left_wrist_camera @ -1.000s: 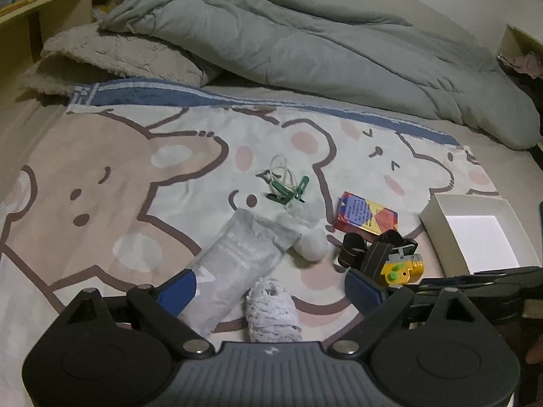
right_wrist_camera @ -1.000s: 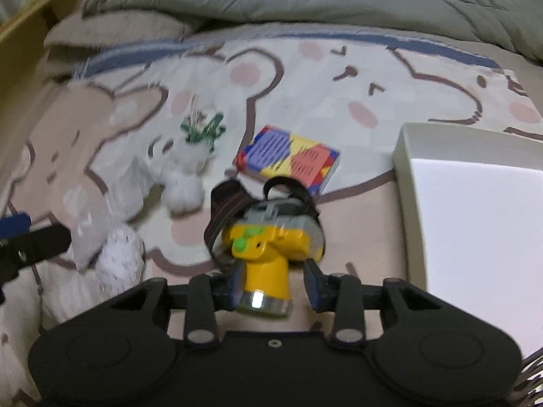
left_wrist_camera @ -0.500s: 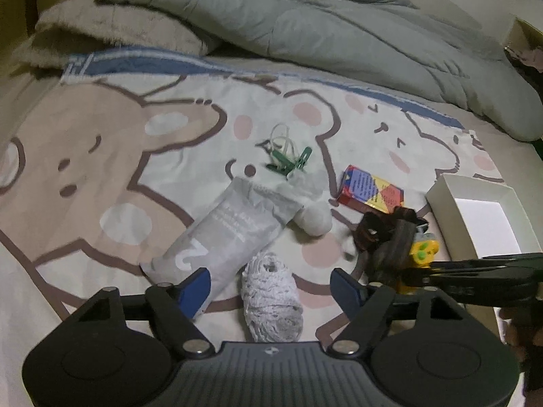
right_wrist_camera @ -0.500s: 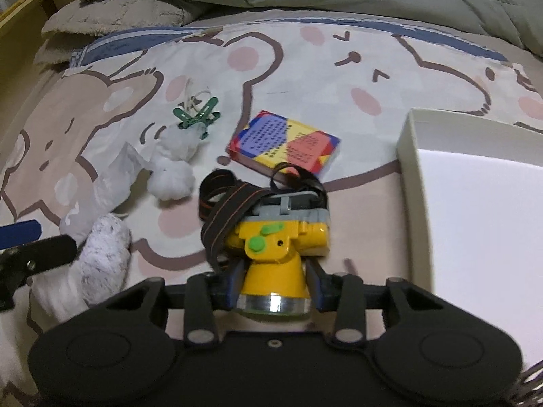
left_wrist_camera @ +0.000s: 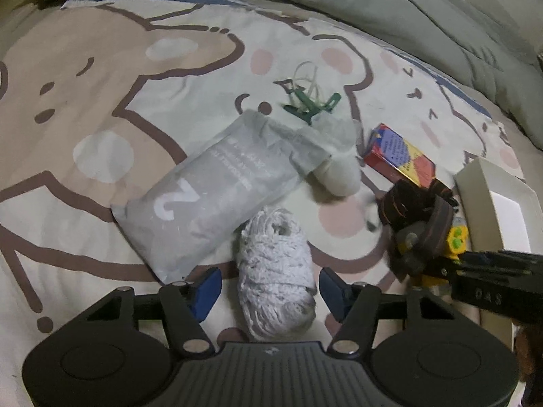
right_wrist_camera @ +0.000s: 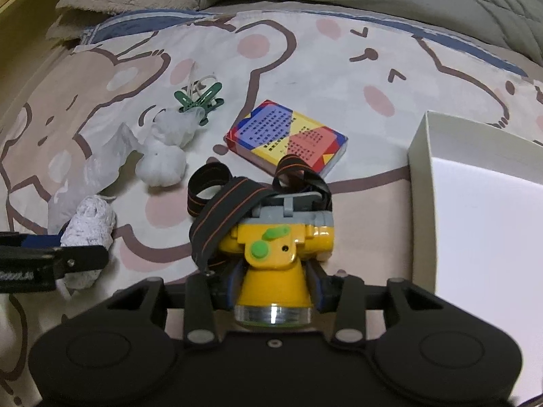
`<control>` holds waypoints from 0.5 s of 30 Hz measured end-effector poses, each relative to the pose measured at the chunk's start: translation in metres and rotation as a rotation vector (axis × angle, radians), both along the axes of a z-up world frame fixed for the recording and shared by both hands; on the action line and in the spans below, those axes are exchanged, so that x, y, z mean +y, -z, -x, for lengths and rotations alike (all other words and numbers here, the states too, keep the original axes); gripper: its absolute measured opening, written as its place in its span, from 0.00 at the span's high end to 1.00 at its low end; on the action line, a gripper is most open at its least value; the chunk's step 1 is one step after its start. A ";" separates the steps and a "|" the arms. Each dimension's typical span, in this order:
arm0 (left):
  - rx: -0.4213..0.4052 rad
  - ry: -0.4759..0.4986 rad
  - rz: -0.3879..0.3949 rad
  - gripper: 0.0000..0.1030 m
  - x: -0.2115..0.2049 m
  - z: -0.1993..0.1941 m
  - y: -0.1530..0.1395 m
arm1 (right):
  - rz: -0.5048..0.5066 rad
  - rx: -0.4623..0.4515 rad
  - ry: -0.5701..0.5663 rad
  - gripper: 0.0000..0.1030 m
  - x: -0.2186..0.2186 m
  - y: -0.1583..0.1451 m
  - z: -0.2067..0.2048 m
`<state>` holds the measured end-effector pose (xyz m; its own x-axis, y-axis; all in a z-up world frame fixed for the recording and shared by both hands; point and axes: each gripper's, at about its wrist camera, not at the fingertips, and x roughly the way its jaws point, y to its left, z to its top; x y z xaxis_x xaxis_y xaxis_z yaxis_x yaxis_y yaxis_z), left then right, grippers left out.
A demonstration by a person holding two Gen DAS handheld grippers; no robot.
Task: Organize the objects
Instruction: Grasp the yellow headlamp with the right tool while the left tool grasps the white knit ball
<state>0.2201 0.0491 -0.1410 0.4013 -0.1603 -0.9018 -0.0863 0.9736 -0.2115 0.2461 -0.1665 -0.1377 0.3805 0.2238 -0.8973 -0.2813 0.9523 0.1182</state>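
My right gripper (right_wrist_camera: 271,283) is shut on a yellow headlamp (right_wrist_camera: 273,254) with a dark striped strap, held just above the bedsheet. The headlamp also shows at the right of the left wrist view (left_wrist_camera: 427,237). My left gripper (left_wrist_camera: 269,288) is open, its blue pads on either side of a white ball of string (left_wrist_camera: 275,271), which also shows in the right wrist view (right_wrist_camera: 90,227). A white open box (right_wrist_camera: 475,220) lies to the right of the headlamp.
On the bear-print sheet lie a grey pouch marked 2 (left_wrist_camera: 217,186), a white cotton bundle (right_wrist_camera: 163,162), green clips (right_wrist_camera: 200,101) and a colourful card box (right_wrist_camera: 288,139). A grey duvet (left_wrist_camera: 407,10) is heaped at the back.
My left gripper has moved forward and down until its pads flank the string ball. My right gripper has closed on the headlamp and lifted it slightly.
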 end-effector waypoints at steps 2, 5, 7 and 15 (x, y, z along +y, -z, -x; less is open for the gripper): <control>-0.010 -0.019 0.012 0.40 0.001 -0.002 0.002 | 0.008 -0.010 -0.009 0.59 0.002 0.002 0.001; -0.010 -0.011 0.002 0.49 0.000 -0.005 0.003 | 0.041 -0.038 -0.021 0.59 0.008 0.003 0.006; -0.009 0.002 0.005 0.54 -0.001 -0.004 0.004 | 0.052 -0.051 -0.036 0.59 0.011 0.002 0.008; -0.043 0.002 0.042 0.59 -0.005 0.005 -0.012 | 0.012 -0.073 -0.040 0.59 0.003 -0.001 0.013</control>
<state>0.2155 0.0443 -0.1292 0.4396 -0.1983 -0.8761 -0.0741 0.9640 -0.2554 0.2335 -0.1632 -0.1362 0.4361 0.2297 -0.8701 -0.3266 0.9414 0.0848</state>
